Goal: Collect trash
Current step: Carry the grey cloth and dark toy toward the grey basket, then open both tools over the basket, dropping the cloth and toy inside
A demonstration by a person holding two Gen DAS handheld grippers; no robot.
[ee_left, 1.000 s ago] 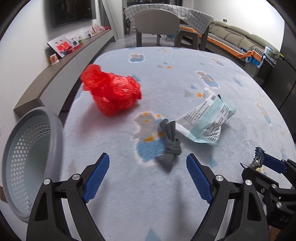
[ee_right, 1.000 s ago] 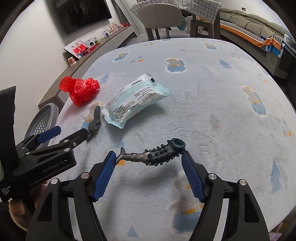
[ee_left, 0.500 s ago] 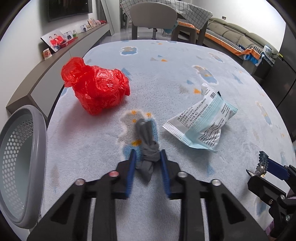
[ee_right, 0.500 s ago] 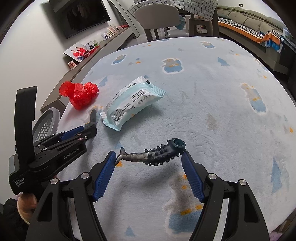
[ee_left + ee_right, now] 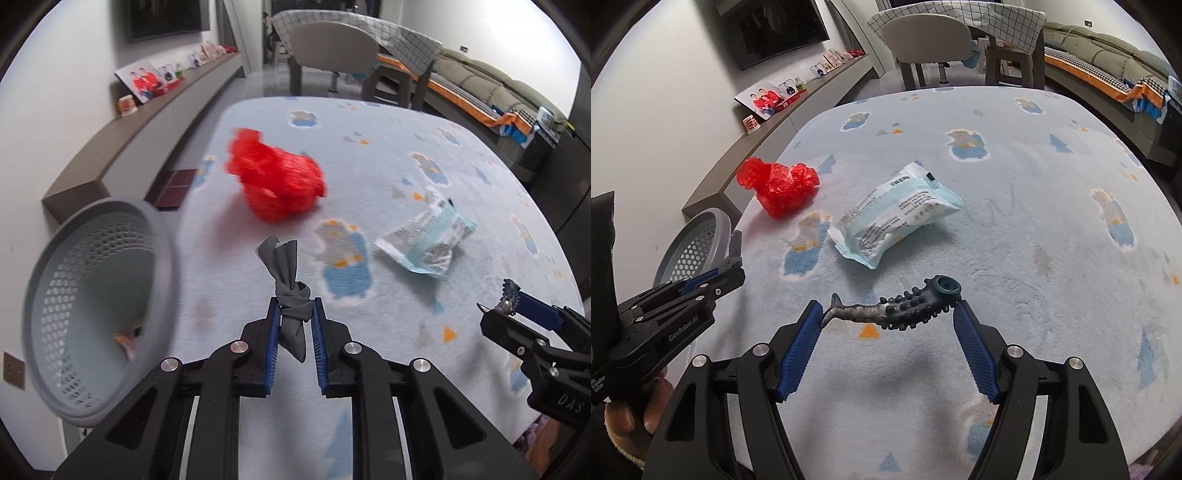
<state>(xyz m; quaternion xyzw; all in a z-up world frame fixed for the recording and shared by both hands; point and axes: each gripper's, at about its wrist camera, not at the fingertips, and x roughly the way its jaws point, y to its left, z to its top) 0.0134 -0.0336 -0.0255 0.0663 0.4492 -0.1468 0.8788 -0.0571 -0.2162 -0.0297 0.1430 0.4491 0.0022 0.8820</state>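
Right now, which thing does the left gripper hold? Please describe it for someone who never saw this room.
Find the pale blue rug and the grey mesh basket at its edge. Beside it, the left gripper pinches a knotted grey cloth scrap. Unlike the red bag and printed packet, it is dull and tied.

Even indoor light, motion-blurred, fisheye-warped

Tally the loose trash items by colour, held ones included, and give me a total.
Red: 1, the crumpled plastic bag on the table.
Grey: 1, the knotted rag clamped in the left gripper.
Pale blue and white: 1, the wrapper.
Dark: 1, the studded rubber piece held across the right gripper.
Total: 4
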